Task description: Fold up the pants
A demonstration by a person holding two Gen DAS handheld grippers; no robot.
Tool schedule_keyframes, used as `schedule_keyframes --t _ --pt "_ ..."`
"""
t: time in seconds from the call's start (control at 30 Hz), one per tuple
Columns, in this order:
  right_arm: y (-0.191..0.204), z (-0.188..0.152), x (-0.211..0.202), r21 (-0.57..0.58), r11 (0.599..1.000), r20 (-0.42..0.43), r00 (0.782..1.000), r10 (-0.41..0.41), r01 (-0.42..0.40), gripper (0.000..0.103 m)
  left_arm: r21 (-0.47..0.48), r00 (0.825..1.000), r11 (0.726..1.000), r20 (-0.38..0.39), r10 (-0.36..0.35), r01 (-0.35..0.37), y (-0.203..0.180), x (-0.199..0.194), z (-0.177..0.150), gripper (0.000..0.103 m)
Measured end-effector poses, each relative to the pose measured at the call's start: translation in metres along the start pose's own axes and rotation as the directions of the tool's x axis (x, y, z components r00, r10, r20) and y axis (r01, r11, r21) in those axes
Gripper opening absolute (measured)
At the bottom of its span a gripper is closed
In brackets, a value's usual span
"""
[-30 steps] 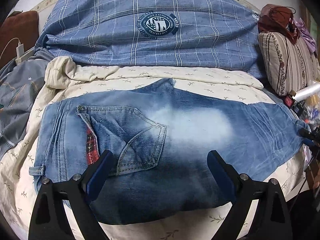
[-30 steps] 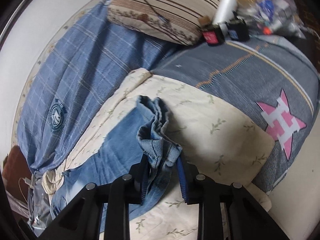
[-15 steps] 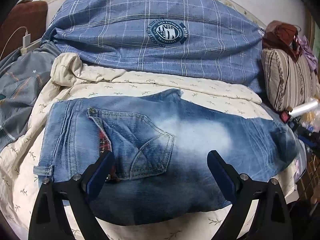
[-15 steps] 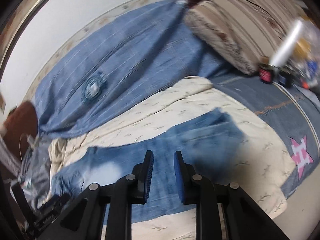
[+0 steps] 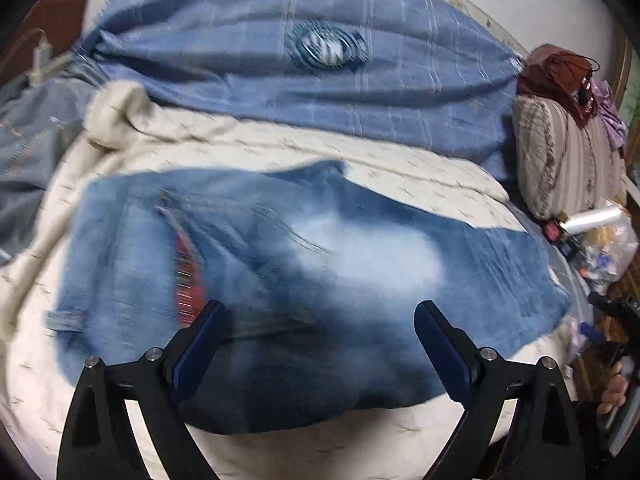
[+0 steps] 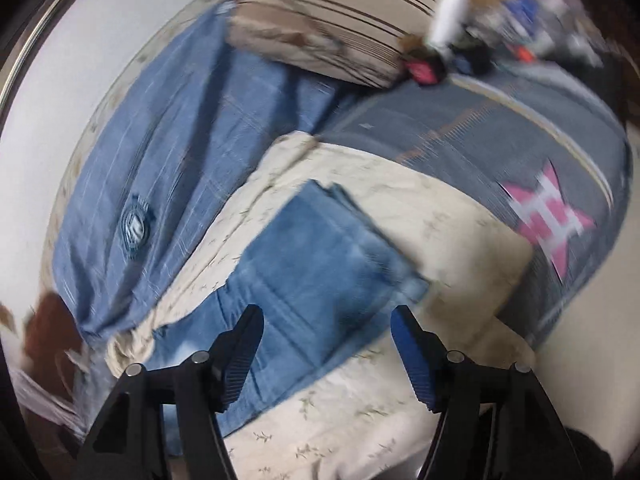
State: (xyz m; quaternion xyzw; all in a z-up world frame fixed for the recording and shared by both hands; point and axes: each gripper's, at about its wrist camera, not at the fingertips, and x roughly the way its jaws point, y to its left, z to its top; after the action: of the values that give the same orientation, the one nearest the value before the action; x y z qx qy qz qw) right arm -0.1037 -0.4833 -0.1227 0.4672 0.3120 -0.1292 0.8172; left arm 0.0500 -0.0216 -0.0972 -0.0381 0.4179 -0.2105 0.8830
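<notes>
Both grippers hang above a bed with jaws spread and nothing between them: the left gripper [image 5: 320, 350] over the seat of the jeans [image 5: 304, 280], the right gripper [image 6: 328, 350], jaws just opened, over the leg ends [image 6: 320, 272]. The jeans lie flat across a cream sheet [image 5: 420, 176], legs stacked one on the other, apparently ready for a crosswise fold. Beyond lie a blue plaid quilt [image 5: 304, 80] and a striped pillow [image 5: 568, 160]

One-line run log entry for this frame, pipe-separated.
task: fold pants | jeans: flat on cream sheet, leg end laid down | left gripper: open, empty | right gripper: jaws just opened, empty, above leg end
</notes>
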Motion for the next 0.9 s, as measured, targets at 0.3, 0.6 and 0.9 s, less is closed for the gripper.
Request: schedule_keyframes --t 0.3,0.6,0.9 --pt "-0.036 0.005 0.038 0.177 0.982 -0.069 0.995 0.078 -0.065 0.07 0.15 0.993 0.986 -0.102 -0.056 0.071 -0.075 0.03 0.01 0.095" --pt "-0.042 0.012 0.05 0.196 0.977 -0.048 0.994 0.098 -0.087 0.07 0.405 0.977 0.894 -0.168 -0.13 0.189 -0.18 0.08 0.076 0.095" --pt "-0.037 0.019 0.059 0.17 0.983 -0.031 0.996 0.08 -0.074 0.058 0.557 0.925 0.752 -0.327 -0.194 0.354 -0.278 0.16 0.096 0.095"
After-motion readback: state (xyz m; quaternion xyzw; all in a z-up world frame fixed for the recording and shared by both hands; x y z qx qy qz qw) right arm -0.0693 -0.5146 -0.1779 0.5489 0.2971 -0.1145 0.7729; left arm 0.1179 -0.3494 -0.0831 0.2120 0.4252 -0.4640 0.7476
